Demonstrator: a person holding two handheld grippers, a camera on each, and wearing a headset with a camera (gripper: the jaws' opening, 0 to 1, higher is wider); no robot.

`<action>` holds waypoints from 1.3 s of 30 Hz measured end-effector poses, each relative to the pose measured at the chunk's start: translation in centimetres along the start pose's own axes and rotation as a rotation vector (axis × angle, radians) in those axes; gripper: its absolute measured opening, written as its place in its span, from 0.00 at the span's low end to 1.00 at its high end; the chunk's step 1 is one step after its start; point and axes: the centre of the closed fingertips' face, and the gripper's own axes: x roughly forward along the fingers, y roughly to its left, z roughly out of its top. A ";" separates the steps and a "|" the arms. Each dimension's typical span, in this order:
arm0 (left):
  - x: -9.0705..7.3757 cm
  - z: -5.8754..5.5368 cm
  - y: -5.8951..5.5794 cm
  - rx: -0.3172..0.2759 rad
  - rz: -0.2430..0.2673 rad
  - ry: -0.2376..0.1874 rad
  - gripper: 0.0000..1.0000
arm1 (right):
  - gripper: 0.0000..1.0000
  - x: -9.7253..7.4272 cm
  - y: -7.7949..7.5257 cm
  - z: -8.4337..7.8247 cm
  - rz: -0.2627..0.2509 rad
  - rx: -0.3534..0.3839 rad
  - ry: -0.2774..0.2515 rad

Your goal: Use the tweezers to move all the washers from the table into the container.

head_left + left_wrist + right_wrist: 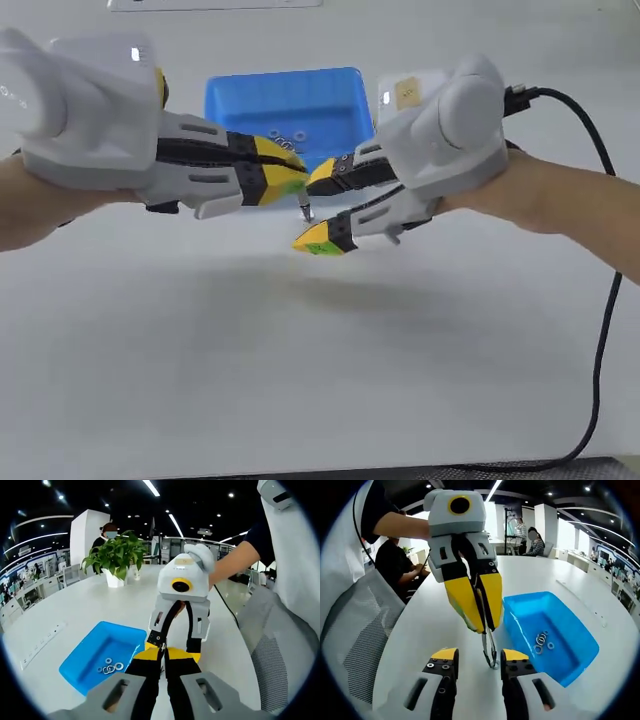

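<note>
The grippers are hiding the near rim of the blue container [225,100], and the tips of the tweezers [489,647] are too small to show whether they are pinching anything. The left gripper [290,172] is clamping its yellow-and-black jaws on these slim metal tweezers, which are pointing down at the smooth white table [300,370]. The right gripper [479,656] is facing it, jaws standing apart. Small ring-shaped washers [286,136] are lying inside the glossy rectangular container.

Washers [289,135] in the container [226,100] on the table [300,360], behind the tweezers [305,208]
</note>
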 end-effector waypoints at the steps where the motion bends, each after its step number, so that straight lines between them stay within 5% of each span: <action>1: 0.0 0.0 0.1 -0.001 0.000 0.001 0.06 | 0.29 0.0 0.0 0.1 0.007 -0.003 -0.002; 8: 0.1 -0.1 0.1 0.002 -0.006 0.002 0.06 | 0.12 0.3 -1.7 0.2 -0.003 -0.019 -0.004; 20: -0.1 -0.4 0.9 -0.010 0.012 0.004 0.06 | 0.10 0.2 -1.4 0.3 -0.006 -0.011 -0.051; 22: 0.0 -0.6 1.1 -0.105 0.009 -0.013 0.07 | 0.10 0.1 -1.3 0.3 -0.016 -0.018 -0.048; 27: 0.1 -1.2 1.5 -0.081 0.024 0.005 0.09 | 0.09 0.2 -1.0 0.5 -0.025 -0.011 -0.052; 30: 0.0 -1.2 1.2 -0.177 0.001 -0.014 0.12 | 0.09 0.2 -0.6 0.8 -0.022 -0.005 -0.068; 33: -0.2 -1.6 1.4 -0.149 0.019 0.013 0.15 | 0.09 0.0 -0.6 1.3 -0.026 -0.004 -0.075; 39: -1.1 -1.3 1.9 -0.165 0.058 -0.009 0.20 | 0.09 -0.5 -0.7 1.6 -0.038 -0.009 -0.062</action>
